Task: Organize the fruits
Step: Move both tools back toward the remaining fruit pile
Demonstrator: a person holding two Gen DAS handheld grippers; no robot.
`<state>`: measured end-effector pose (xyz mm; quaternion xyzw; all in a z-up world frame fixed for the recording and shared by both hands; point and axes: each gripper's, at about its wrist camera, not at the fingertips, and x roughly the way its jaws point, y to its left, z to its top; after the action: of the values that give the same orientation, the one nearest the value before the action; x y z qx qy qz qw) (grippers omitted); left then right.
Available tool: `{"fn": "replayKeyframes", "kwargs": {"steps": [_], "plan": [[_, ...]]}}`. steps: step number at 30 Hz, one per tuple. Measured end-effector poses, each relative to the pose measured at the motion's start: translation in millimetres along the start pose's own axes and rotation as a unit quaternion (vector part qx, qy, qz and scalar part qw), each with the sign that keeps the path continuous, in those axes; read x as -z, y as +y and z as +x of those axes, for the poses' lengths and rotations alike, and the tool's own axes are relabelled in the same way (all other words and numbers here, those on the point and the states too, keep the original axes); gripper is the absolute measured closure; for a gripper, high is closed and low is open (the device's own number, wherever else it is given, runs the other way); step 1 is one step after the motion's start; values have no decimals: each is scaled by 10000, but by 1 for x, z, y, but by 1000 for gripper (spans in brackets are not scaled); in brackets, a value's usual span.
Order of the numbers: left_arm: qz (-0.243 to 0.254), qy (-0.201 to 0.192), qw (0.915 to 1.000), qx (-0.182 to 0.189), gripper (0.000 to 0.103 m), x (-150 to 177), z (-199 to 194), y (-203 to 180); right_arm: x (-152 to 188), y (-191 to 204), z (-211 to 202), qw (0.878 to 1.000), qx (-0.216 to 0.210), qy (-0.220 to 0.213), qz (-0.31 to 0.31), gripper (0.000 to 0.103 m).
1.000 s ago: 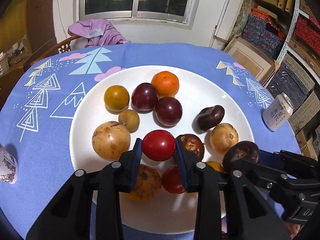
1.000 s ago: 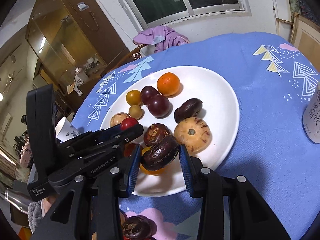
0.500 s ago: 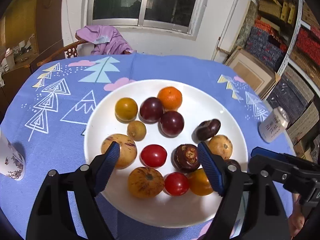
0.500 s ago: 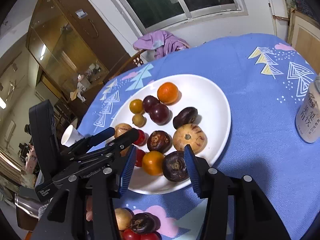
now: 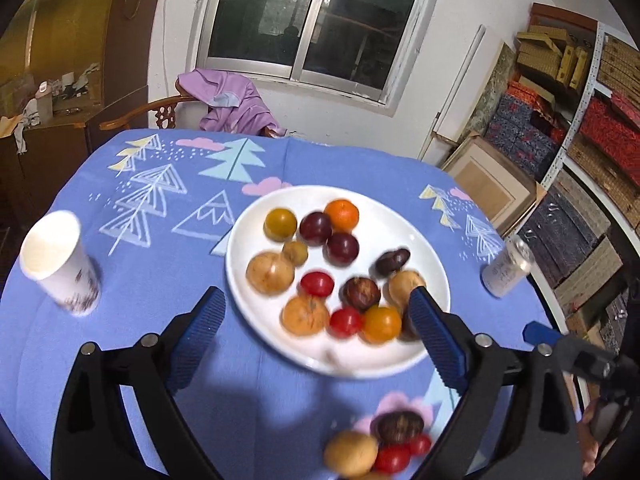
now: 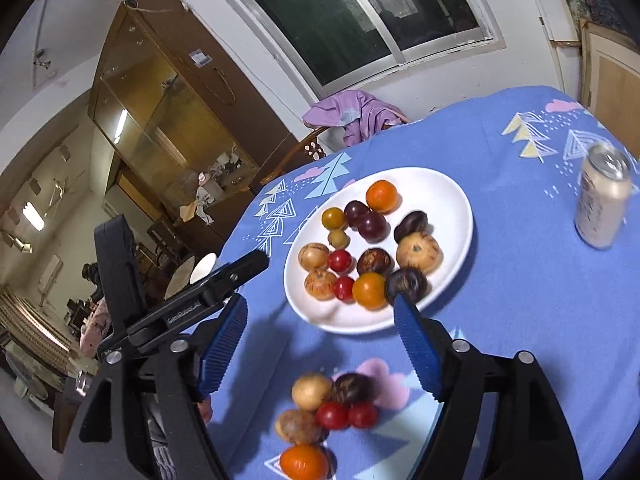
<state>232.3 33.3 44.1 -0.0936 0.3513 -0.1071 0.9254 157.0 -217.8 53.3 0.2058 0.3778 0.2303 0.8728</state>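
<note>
Fruits (image 6: pixel 356 256) mixed, heaped on white plate (image 6: pixel 448 196)

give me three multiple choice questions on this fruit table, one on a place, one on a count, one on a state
1. Where does the can stand?
A. on the plate
B. on the cloth, beside the plate
C. on the chair

2. How many red tomatoes lie on the plate?
A. two
B. four
C. none

3. How are the right tongs?
A. shut on a plum
B. shut on nothing
C. open, holding nothing

Answers: 1 B, the can is upright on the blue cloth, clear of the plate's rim. 2 A, one tomato sits mid-plate and another just nearer. 3 C, the blue pads stand wide apart with only cloth between them.
</note>
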Motion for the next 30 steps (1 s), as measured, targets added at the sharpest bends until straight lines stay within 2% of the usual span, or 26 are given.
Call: {"fn": "replayKeyframes", "kwargs": {"steps": [5, 10, 17, 20, 24, 26, 30], "plan": [[64, 0, 9997, -223, 7, 58, -34, 11, 42, -24, 2, 9990, 29, 348, 272, 24], [247, 170, 9991, -307, 7, 101, -44, 9, 50, -27, 4, 9983, -88, 446, 369, 24], [681, 700, 9950, -197, 7, 111, -12, -11, 50, -48, 7, 9936, -202, 568, 955, 24], [832, 788, 9933, -133, 7, 108, -2, -19, 50, -52, 8, 9922, -193, 586, 1083, 24], [766, 1050, 9915, 38, 7, 101, 15, -22, 51, -52, 10, 9915, -220, 640, 1111, 24], [726, 1210, 9900, 18, 6, 102, 25, -21, 52, -52, 10, 9916, -199, 652, 1102, 24], [509, 1285, 9904, -11, 4, 100, 28, -8, 50, -54, 10, 9912, -190, 641, 1145, 23]]}}
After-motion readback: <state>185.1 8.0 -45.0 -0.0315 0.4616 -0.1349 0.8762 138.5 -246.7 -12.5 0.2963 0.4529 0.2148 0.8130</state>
